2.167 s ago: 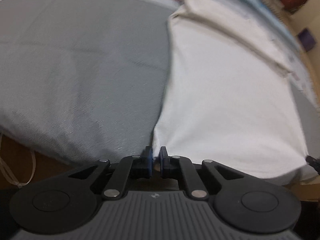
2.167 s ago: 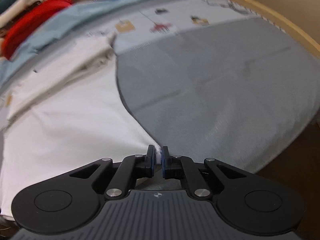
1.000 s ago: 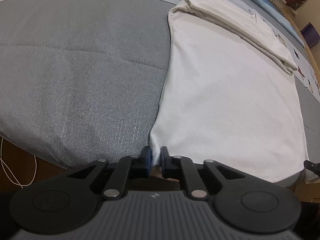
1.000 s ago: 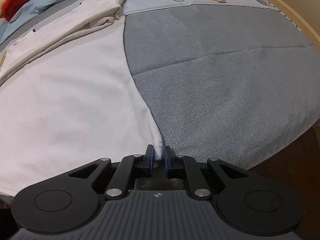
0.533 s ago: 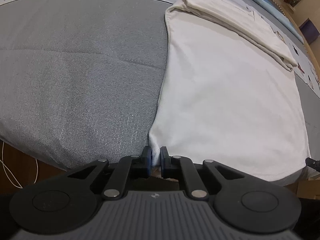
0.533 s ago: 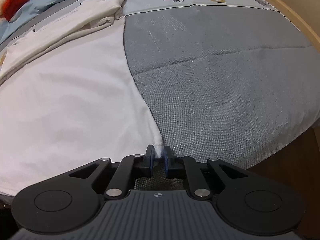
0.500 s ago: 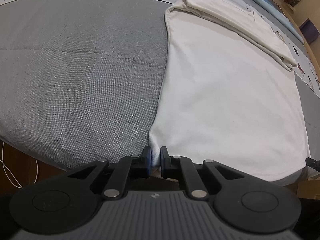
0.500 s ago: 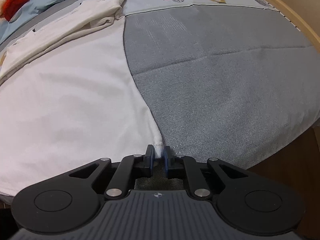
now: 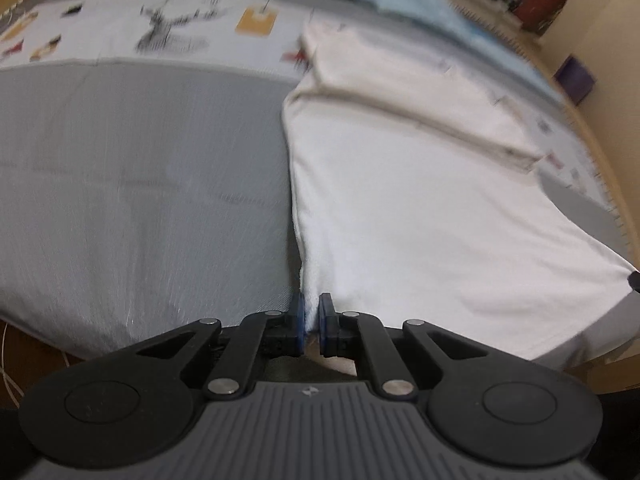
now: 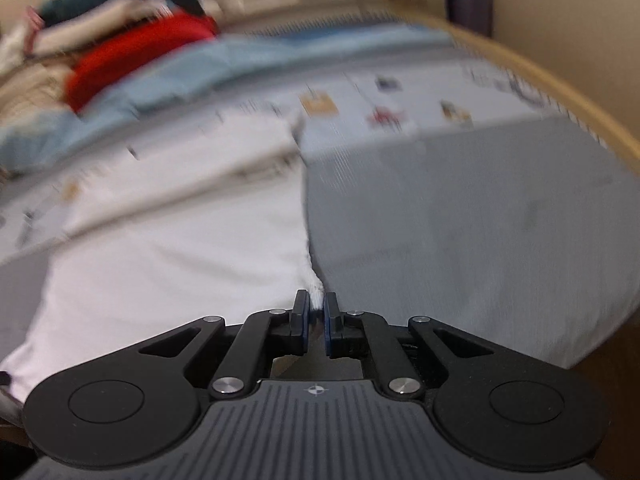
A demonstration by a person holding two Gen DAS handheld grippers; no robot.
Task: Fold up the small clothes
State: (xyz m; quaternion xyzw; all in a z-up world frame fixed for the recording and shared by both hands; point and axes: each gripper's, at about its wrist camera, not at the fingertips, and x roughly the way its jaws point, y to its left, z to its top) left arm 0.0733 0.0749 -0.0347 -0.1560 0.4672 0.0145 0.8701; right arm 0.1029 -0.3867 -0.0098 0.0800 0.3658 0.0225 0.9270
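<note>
A white garment (image 9: 420,208) lies spread on a grey bed cover (image 9: 140,184), its far part folded over into a thicker band. My left gripper (image 9: 311,312) is shut on the garment's near left corner, which is lifted off the cover. In the right wrist view the same white garment (image 10: 168,264) stretches to the left, and my right gripper (image 10: 316,312) is shut on its near right corner, also raised. Both views are blurred by motion.
A printed white and light blue sheet (image 9: 168,36) lies beyond the grey cover (image 10: 480,220). A pile of clothes with a red item (image 10: 132,56) sits at the far left in the right wrist view. A wooden bed frame (image 10: 560,92) curves along the right.
Both grippers have risen and tilted up, lifting the garment's near corners off the bed. The views now show more of the room beyond and are blurred.
</note>
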